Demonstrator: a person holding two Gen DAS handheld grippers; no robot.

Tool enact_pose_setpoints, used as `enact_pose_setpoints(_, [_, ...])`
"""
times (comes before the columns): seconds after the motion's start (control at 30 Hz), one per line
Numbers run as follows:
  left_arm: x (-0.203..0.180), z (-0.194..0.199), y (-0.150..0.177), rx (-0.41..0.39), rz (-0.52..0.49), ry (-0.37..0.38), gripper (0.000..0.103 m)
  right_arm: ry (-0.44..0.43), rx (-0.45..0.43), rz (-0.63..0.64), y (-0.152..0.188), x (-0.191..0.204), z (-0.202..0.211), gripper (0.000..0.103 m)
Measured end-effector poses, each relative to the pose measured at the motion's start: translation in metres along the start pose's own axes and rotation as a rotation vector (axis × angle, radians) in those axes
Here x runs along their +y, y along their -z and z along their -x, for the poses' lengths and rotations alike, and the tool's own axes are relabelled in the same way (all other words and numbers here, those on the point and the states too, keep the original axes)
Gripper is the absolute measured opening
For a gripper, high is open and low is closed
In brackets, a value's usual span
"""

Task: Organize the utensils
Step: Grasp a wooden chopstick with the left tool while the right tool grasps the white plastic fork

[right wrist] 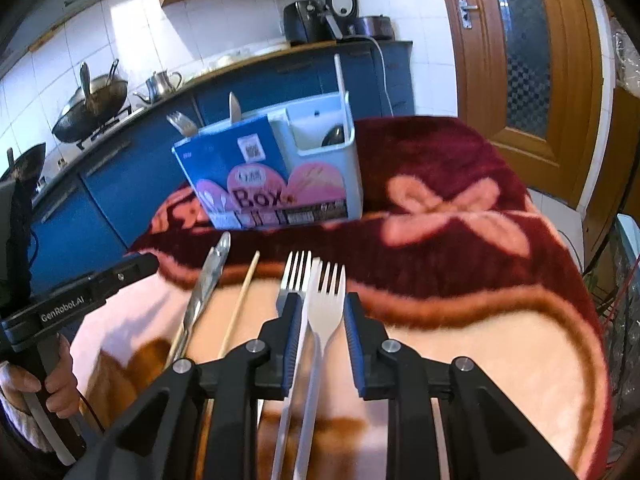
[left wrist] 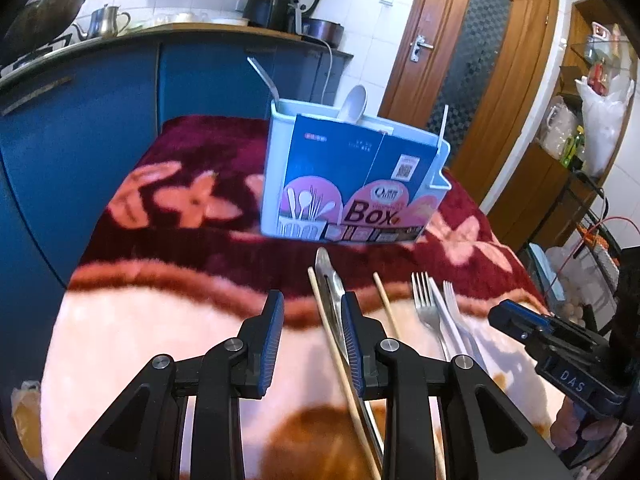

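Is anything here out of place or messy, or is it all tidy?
Mostly tidy, but unfinished. A knife, loose chopsticks, a metal fork and a white plastic fork lie on the blanket, not in the utensil box. The forks overlap, and the chopsticks lie apart, not paired.

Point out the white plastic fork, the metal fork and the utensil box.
white plastic fork (right wrist: 326, 308): right wrist view, its head
metal fork (right wrist: 295, 276): right wrist view, its tines
utensil box (left wrist: 340, 184): left wrist view, front label

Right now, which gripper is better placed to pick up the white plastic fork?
Right. The right gripper is open with the white plastic fork lying between its fingers. The left gripper is open over bare blanket, the knife at its right finger.
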State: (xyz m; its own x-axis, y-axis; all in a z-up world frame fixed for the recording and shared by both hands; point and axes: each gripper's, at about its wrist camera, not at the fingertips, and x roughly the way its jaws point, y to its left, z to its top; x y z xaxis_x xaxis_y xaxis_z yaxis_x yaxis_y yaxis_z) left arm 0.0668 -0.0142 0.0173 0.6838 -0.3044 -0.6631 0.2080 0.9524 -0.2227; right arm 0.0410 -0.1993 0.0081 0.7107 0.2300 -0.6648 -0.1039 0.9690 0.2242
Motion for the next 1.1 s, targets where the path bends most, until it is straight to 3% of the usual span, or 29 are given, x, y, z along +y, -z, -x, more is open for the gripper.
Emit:
enact_pose_setpoints(0.4, [0.003, -0.003, 0.01, 0.044, 0.002, -0.006, 0.03, -0.001, 0.098, -0.036, 0.016, -0.005, -0.02, 0.024])
enact_pose_setpoints(0.5, [0.001, -0.005, 0.012, 0.055, 0.003, -0.001, 0.03, 0.002, 0.106, -0.036, 0.017, -0.007, -0.023, 0.016])
enact_pose_setpoints(0.63, [-0.007, -0.006, 0.013, 0.066, -0.015, 0.011, 0.03, 0.003, 0.093, -0.031, 0.018, -0.007, -0.021, 0.01])
enact_pose_setpoints(1.1, [-0.047, -0.021, 0.017, 0.15, -0.084, 0.09, 0.03, -0.033, -0.007, -0.065, 0.014, -0.016, 0.004, 0.009])
